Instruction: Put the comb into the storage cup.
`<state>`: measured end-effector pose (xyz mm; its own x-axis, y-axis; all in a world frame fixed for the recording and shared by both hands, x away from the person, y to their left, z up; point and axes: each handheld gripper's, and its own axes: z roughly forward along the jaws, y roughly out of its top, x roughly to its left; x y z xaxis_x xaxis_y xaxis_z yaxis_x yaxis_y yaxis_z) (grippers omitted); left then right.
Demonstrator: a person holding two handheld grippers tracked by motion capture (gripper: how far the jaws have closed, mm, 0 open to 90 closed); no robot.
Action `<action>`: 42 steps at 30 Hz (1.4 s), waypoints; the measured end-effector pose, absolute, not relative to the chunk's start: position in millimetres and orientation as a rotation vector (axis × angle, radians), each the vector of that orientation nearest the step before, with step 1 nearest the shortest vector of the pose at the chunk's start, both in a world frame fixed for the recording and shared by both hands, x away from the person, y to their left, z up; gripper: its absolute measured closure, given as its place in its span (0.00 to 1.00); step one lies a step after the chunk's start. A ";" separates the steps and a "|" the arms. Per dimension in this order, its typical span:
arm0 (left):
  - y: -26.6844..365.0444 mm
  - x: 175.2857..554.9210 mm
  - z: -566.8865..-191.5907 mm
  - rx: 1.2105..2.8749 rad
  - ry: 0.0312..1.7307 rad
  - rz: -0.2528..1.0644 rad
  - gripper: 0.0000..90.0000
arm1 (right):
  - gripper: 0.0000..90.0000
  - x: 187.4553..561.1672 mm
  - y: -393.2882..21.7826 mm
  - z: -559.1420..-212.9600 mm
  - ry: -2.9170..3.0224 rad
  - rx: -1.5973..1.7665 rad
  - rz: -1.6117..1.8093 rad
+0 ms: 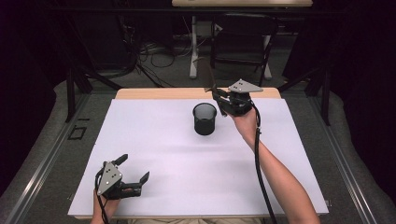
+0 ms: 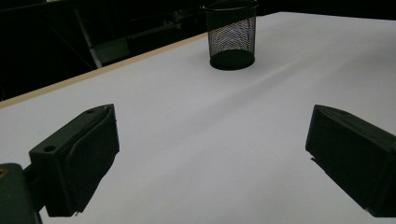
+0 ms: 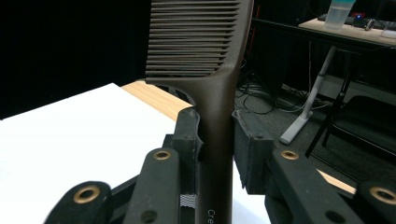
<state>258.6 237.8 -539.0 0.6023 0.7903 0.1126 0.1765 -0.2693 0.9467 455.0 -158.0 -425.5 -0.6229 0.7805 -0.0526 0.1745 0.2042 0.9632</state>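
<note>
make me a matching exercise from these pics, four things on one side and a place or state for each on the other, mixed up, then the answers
Things:
1. comb
2. mesh cup
3. left gripper
4. white sheet

Places or states:
A. jaws wide apart, nothing between them, at the near left corner
B. spread flat over the table top
C. clamped by its handle in the right gripper, teeth end pointing up
D. standing upright and open toward the far edge of the table

Pairs: 1-C, 2-D, 3-A, 4-B
</note>
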 end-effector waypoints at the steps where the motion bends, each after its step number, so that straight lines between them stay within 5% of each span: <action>1: 237.8 258.6 -539.0 1.776 0.790 0.729 0.03 | 0.81 455.5 -157.6 -425.8 1.936 0.887 1.440; 42: 238.0 258.2 -538.9 1.773 0.788 0.725 0.03 | 0.81 476.9 -131.8 -430.9 1.886 0.895 1.520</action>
<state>258.2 238.0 -538.9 0.6048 0.7888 0.1098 0.1747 -0.2659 0.9480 476.9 -131.8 -430.9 -0.6258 0.7799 -0.0104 0.1558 0.1380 0.9781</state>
